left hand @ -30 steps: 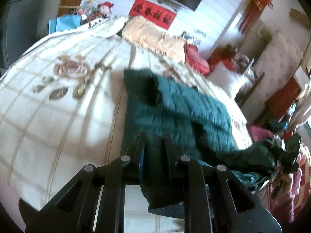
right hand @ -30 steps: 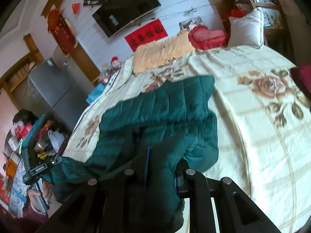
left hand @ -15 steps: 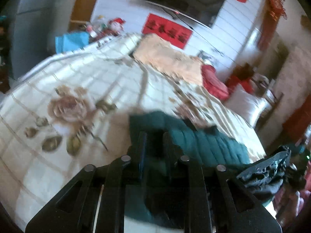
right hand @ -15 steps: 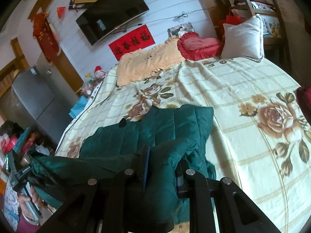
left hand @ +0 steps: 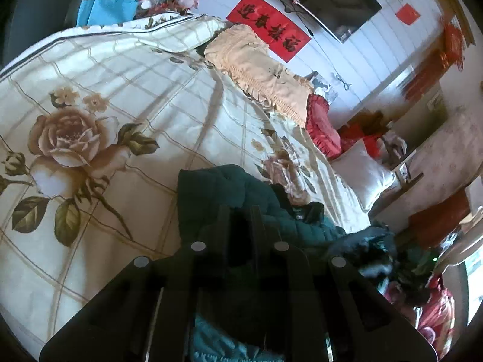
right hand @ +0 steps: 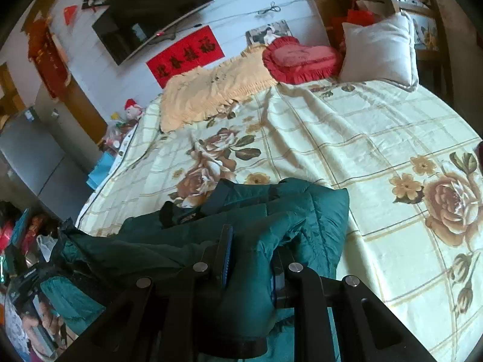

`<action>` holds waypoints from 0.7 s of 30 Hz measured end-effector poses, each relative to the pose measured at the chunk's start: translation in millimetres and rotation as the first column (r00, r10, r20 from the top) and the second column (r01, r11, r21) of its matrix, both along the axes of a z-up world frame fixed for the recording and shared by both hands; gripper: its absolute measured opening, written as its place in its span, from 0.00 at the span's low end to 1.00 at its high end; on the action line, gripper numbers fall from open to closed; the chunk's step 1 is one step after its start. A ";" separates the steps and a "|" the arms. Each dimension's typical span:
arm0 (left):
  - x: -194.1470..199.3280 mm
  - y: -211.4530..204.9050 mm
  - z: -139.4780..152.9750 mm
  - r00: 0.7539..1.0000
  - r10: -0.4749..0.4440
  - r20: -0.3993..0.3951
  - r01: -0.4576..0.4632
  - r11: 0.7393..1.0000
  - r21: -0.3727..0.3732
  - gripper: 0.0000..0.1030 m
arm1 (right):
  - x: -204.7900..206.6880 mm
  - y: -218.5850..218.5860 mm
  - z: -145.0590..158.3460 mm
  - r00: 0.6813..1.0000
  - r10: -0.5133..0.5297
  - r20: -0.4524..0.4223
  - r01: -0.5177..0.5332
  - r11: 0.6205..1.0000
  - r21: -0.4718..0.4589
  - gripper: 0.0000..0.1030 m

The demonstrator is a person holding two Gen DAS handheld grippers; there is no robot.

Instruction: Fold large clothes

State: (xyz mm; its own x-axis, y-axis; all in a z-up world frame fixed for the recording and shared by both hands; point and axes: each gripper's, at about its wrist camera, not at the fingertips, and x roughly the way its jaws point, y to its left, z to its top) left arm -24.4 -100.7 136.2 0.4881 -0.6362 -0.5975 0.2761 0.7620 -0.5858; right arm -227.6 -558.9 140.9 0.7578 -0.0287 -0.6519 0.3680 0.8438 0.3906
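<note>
While both grippers carry the jacket, main risks noted below.

Left gripper: jaws fully closed on dark fabric, lower centre of the left view. Cloth between the fingers in deep shadow; amount caught cannot be judged. Likely a thin pinch, so slippage possible if the pull turns sideways.

Right gripper: jaws narrow, clamped on a thick green bunch, lower centre of the right view. Bunch bulges above and below the fingers; looks like several layers gathered, not one edge. Possible result: a lumpy fold line rather than a flat one.

Jacket position: bunched at the lower centre of both views, resting on the near part of the bed, with a sagging span toward the lower left of the right view and the lower right of the left view. Black lining and collar label exposed mid-garment, so inside partly turned out. Hanging part near clutter at the lower left of the right view; snagging there plausible.

Failure modes, judged:
- Uneven pull between the two grips, skewing the fold.
- Quilted shell looks slick and puffy; trapped air likely to spring the fold open on release.
- Loose sleeve or hem dragging under the body and hiding inside the fold.
- Floral bedspread rucking up under dragged cloth.
- Early release leaving the jacket sliding off the near edge.

Cushions at the far end well apart; no interference expected.
</note>
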 end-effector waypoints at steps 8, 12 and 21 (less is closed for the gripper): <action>15.0 -1.0 -2.1 1.000 0.019 -0.007 -0.019 1.000 -0.010 0.25 | 27.6 -15.5 -11.4 0.997 -0.080 -0.010 0.080 0.997 0.010 0.17; 10.4 8.8 -5.5 0.999 0.033 -0.008 -0.034 0.998 -0.051 0.67 | 50.8 -19.9 -34.2 0.988 -0.134 -0.082 0.134 0.991 -0.007 0.16; -2.9 13.3 -30.0 0.996 -0.087 -0.030 0.086 0.996 -0.020 0.79 | 63.4 -20.2 -48.7 0.986 -0.117 -0.118 0.117 0.993 -0.007 0.17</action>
